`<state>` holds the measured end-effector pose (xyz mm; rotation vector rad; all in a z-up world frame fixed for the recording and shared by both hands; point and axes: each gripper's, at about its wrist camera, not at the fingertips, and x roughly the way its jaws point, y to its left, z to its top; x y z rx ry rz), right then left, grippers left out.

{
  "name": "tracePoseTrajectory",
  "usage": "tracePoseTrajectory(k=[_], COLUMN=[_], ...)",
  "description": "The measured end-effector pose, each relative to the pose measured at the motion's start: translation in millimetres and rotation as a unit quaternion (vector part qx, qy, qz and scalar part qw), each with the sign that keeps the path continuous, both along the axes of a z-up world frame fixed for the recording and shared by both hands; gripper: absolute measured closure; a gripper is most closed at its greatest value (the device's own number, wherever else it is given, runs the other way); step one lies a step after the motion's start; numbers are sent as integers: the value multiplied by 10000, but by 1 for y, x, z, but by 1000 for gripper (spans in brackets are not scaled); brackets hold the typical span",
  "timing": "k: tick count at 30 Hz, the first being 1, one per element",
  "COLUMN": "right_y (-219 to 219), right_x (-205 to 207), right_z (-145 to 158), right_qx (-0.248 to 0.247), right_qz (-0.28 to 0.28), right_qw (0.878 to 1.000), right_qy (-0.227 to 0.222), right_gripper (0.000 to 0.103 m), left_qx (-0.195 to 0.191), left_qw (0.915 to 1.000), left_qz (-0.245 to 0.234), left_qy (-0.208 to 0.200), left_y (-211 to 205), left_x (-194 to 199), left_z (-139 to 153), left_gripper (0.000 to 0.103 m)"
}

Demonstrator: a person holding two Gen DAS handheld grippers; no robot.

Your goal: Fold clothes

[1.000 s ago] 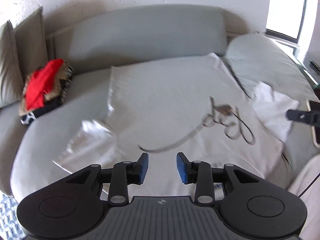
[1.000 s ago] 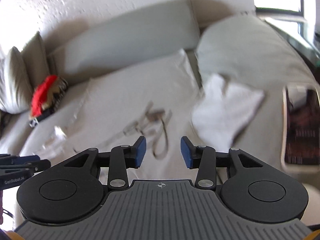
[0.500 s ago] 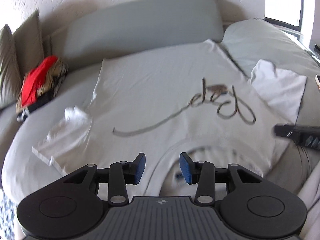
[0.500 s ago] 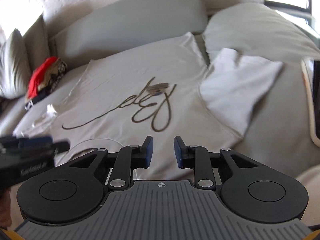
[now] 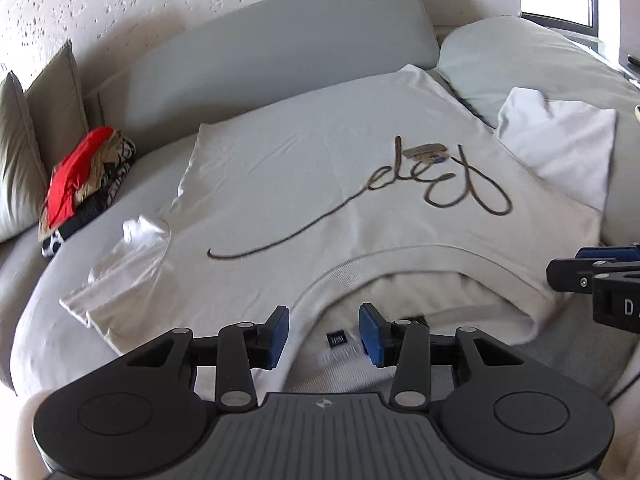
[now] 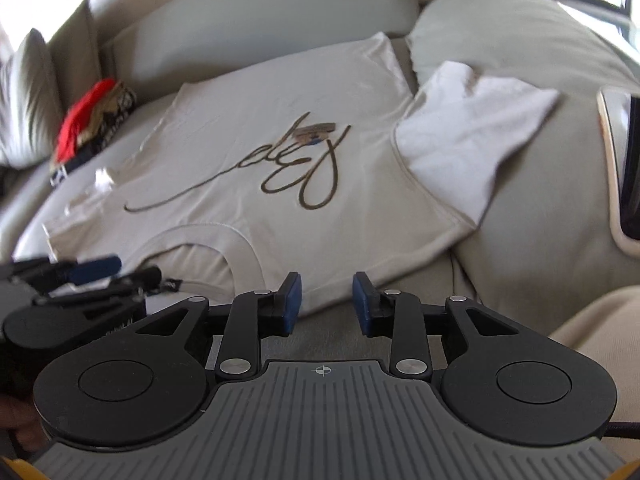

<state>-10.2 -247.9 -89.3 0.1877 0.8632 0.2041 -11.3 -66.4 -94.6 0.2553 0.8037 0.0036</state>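
Now the shirt (image 5: 320,184) lies flat on the sofa (image 5: 260,48), no fold made. Folded pile (image 5: 80,184) sits w/ it. Both tongs, left (image 5: 320,334) & right (image 6: 326,304), are apart, empty.

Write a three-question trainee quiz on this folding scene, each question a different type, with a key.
1. True or false: the left gripper is shut on the T-shirt.
2. Multiple choice: the red garment lies on (A) the T-shirt, (B) a pile of clothes by the cushions, (C) the window sill.
3. Fill in: the T-shirt part nearest the left gripper is the ____.

Key: 1 false, both grippers are open; 2 B; 3 neckline.
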Motion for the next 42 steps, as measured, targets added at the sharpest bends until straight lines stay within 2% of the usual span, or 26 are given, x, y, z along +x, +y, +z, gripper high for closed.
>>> tracePoseTrajectory(k=[2, 4, 9, 15, 22, 24, 29, 33, 37, 42], right_y=[-7, -13, -32, -77, -120, -130, -146, -154, -148, -130], right_x=[-2, -3, 0, 21, 68, 81, 100, 115, 116, 109], right_z=[2, 4, 10, 23, 22, 16, 5, -5, -6, 6], right_qx=[107, 126, 165, 176, 31, 62, 661, 927, 702, 170], right_qz=[-105, -230, -634, -1485, -2322, -2492, -2597, -2688, -2664, -2563], right_qw=[9998, 9993, 9961, 9841, 9685, 9653, 9616, 9579, 9600, 9616], right_qy=[-113, -283, -585, -960, -904, -785, -592, -401, -498, -962], right_gripper=[60, 58, 58, 58, 60, 62, 67, 88, 99, 101], left_qx=[-101, -245, -543, -658, -784, -817, -930, -1055, -1104, -1157], left_qw=[9999, 9996, 9985, 9971, 9953, 9949, 9942, 9931, 9925, 9921], left_qz=[14, 56, -49, -357, -542, -572, -455, -349, -300, -268], left_qy=[71, 100, 90, 158, 170, 177, 306, 387, 439, 397], left_y=[0, 0, -9, -28, -40, -42, -36, -31, -28, -22], left_x=[-2, -1, -1, 5, 14, 16, 22, 27, 27, 25], left_z=[4, 8, 16, 16, 18, 18, 14, 11, 9, 11], left_gripper=[60, 58, 57, 56, 56, 56, 56, 56, 56, 56])
